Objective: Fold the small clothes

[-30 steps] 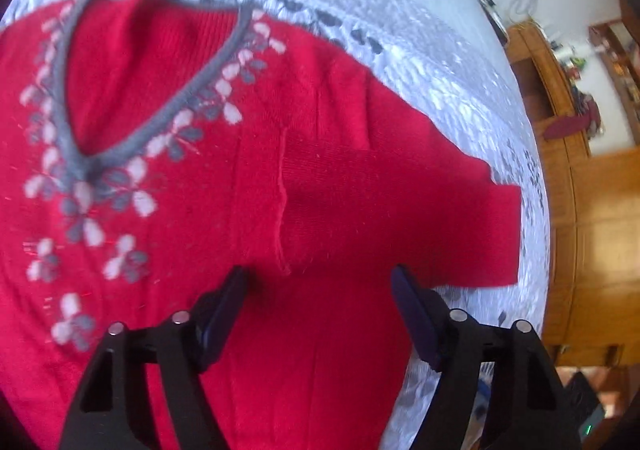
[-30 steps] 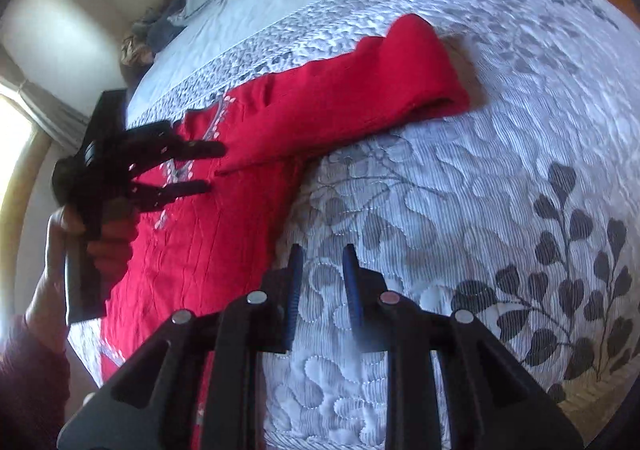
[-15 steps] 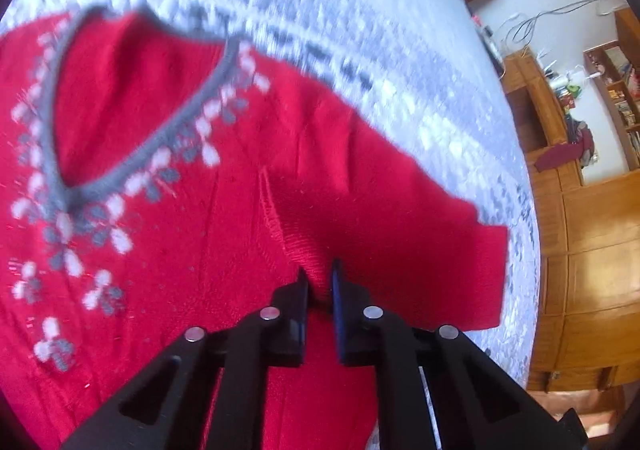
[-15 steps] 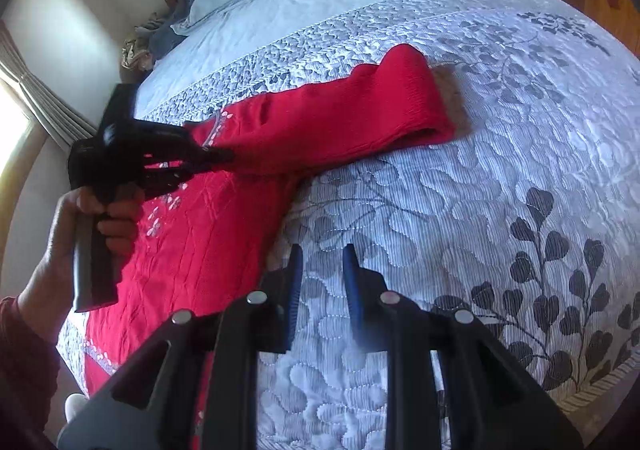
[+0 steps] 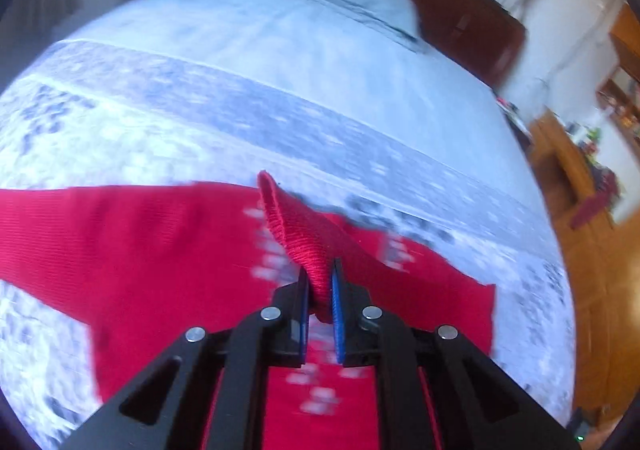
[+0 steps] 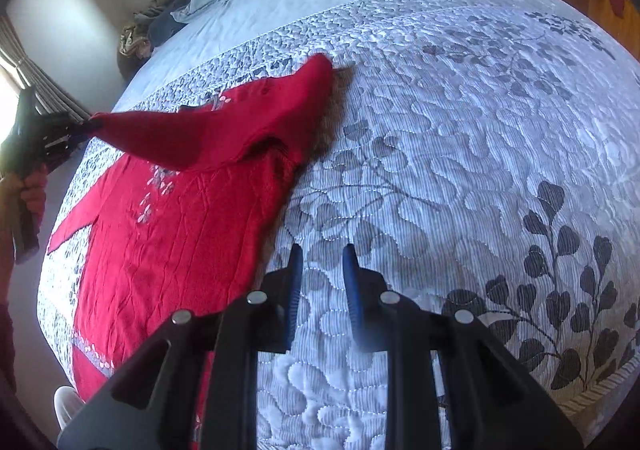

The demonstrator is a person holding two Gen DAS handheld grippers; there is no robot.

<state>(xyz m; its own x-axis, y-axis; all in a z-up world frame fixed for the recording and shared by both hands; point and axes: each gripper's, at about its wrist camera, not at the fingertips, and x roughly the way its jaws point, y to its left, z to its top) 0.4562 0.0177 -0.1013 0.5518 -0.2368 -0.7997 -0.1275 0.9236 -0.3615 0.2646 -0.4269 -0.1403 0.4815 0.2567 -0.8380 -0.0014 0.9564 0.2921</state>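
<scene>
One red sweater [image 6: 172, 234] | left tongs [image 5: 319, 290] clamp its sleeve [image 5: 304, 234] | right tongs [image 6: 320, 270] slightly apart, empty

Bright daylight from a window [image 6: 10, 90] at left, left wrist view motion-blurred, fisheye edges warped and dark

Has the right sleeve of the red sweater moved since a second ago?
Yes. The left claw has pulled the sleeve off the quilt, back across the sweater body, toward the window side.
</scene>
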